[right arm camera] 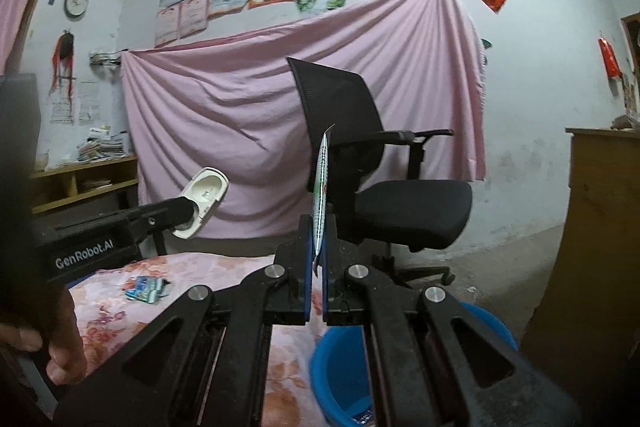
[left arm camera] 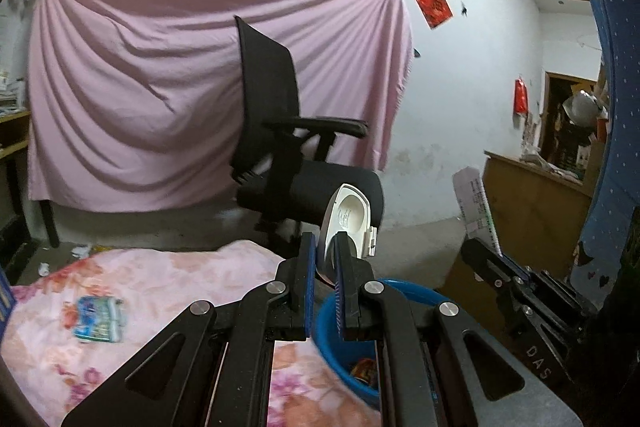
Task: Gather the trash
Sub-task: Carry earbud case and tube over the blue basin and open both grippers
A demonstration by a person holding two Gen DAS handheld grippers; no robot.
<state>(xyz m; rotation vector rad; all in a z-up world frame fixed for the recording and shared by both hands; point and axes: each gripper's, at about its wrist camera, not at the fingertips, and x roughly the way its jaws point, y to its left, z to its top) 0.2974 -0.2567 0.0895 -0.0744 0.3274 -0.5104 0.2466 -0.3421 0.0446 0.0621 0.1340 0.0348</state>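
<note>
Between the blue pads of the left gripper sits a white plastic lid, clamped by its lower edge, hollow side toward the camera; jaws closed tight on it. Right gripper: jaws nearly closed, pinching a thin flat wrapper edge-on, standing upright above the fingertips. Both grippers are raised over the bed, side by side, the right one visible at the right of the left view.

Below and just beyond the jaws: blue plastic basin beside the bed edge, some packaging already lying in its bottom. One blue-and-white packet lies flat on the floral bedspread, well left of the basin. Behind: black office chair, pink sheet hung on the wall.
</note>
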